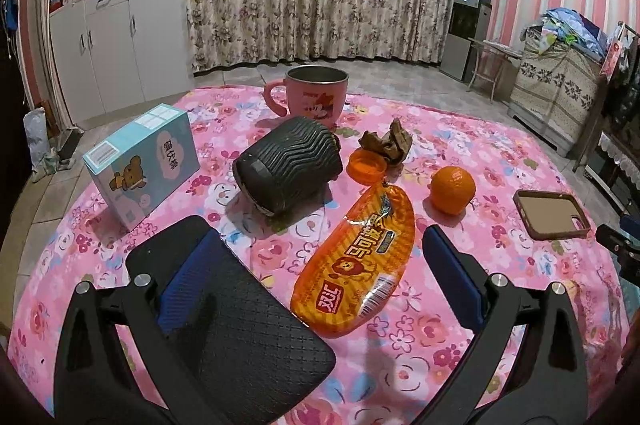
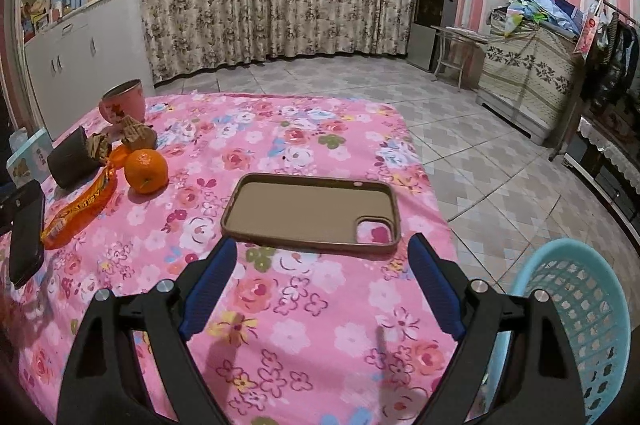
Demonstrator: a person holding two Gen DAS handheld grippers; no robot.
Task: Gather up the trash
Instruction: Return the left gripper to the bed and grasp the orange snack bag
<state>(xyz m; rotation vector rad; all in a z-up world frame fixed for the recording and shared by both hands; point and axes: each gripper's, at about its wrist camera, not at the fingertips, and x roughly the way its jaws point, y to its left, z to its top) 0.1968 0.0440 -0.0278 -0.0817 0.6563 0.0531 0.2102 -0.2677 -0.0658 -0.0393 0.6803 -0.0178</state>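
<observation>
In the left wrist view my left gripper (image 1: 320,241) is open and empty, low over the table, with an orange sausage wrapper (image 1: 356,261) lying between its fingers. Beyond it lie an orange lid (image 1: 367,165), a crumpled brown wrapper (image 1: 387,143) and a black ribbed sleeve (image 1: 289,165) on its side. My right gripper (image 2: 322,257) is open and empty just short of a brown phone case (image 2: 310,211). A light blue mesh basket (image 2: 576,321) stands off the table's right edge. The wrapper (image 2: 78,211) and brown scraps (image 2: 120,141) also show at the left of the right wrist view.
A pink mug (image 1: 312,95), a blue bear-print box (image 1: 142,165) and an orange fruit (image 1: 453,189) stand on the floral tablecloth (image 1: 460,305). The phone case (image 1: 551,213) lies at the right. White cabinets (image 1: 116,45) and a tiled floor (image 2: 500,165) lie beyond the table.
</observation>
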